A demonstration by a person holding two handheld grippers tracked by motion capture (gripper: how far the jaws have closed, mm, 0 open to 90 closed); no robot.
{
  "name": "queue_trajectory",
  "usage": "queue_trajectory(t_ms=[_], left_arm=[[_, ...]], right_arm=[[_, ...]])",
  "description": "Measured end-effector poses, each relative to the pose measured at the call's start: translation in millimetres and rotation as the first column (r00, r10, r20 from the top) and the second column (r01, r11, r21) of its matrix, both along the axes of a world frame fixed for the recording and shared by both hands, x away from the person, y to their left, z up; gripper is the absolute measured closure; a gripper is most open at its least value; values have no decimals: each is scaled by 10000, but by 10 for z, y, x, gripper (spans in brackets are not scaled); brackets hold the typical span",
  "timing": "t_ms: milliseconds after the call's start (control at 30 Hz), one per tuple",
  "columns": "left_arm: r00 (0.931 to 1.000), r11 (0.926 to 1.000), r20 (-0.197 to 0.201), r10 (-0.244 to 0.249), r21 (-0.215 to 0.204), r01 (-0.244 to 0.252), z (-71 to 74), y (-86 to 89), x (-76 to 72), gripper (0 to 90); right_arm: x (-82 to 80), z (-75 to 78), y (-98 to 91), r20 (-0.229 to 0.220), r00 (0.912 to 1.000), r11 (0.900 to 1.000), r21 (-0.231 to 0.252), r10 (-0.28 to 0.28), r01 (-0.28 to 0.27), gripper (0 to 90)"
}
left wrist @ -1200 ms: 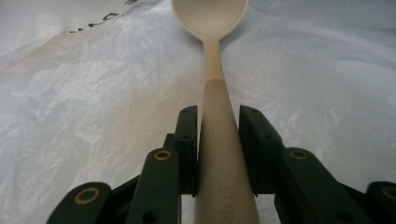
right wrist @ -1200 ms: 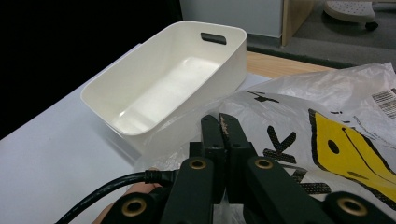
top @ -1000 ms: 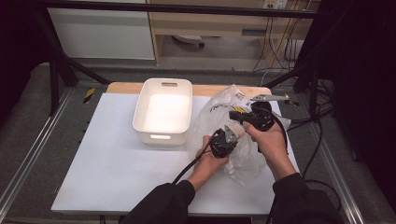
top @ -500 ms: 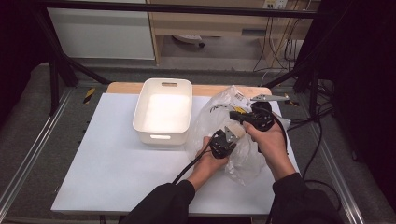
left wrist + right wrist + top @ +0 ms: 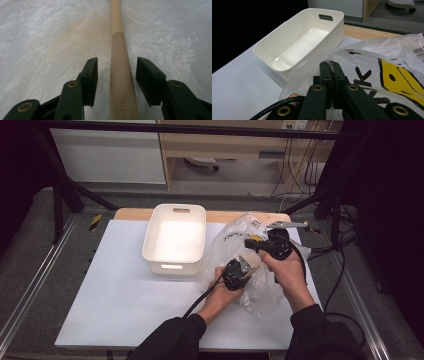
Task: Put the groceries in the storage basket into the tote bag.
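Note:
A crumpled clear plastic bag [image 5: 227,242] with black and yellow print [image 5: 397,77] lies on the white table right of a white bin. My left gripper [image 5: 244,265] reaches into the bag. In the left gripper view its jaws [image 5: 117,67] stand apart on either side of a tan handle [image 5: 120,90] without touching it. They have just been opening. My right gripper [image 5: 251,241] sits at the bag's top. Its jaws [image 5: 330,65] are pressed together, and the bag's thin film looks pinched between them.
The empty white bin [image 5: 150,251] with handle slots stands left of the bag, its rim [image 5: 287,32] close to my right gripper. A grey metal tool [image 5: 287,224] lies at the bag's far right. Cables [image 5: 340,270] hang off the table's right edge.

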State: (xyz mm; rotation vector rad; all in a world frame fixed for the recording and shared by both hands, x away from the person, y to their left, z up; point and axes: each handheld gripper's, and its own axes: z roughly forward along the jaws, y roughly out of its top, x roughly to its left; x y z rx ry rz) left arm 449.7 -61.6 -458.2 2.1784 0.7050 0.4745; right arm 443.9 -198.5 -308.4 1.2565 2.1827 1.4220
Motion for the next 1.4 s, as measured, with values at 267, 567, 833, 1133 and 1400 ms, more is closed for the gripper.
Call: queue_trajectory(t_ms=[267,567,833,1133,1400], left_arm=[[9999,9992,-67,-153,-365,151,39,111,-83,384],[9991,9952,-20,-428,-885,424,167,271,-222,271],[9981,9908,42,-621,-1200,621,265,398,-375,211],[9989,9851,-72,-457,-1665,439,369,590,-477,163],[9990,9733,-241,-373,-2277,308,526,846,-649,155]], right_arm=[[10,-14,7,-62,10000,10000,-38,-17,17,900],[27,-40,27,-87,10000,9999,-122,-9,8,900],[28,-44,11,-114,9999,9999,-96,-64,63,900],[27,-97,36,-204,9998,9999,-141,-20,17,900],[-2,-200,55,-253,9997,10000,-91,-7,5,900]])
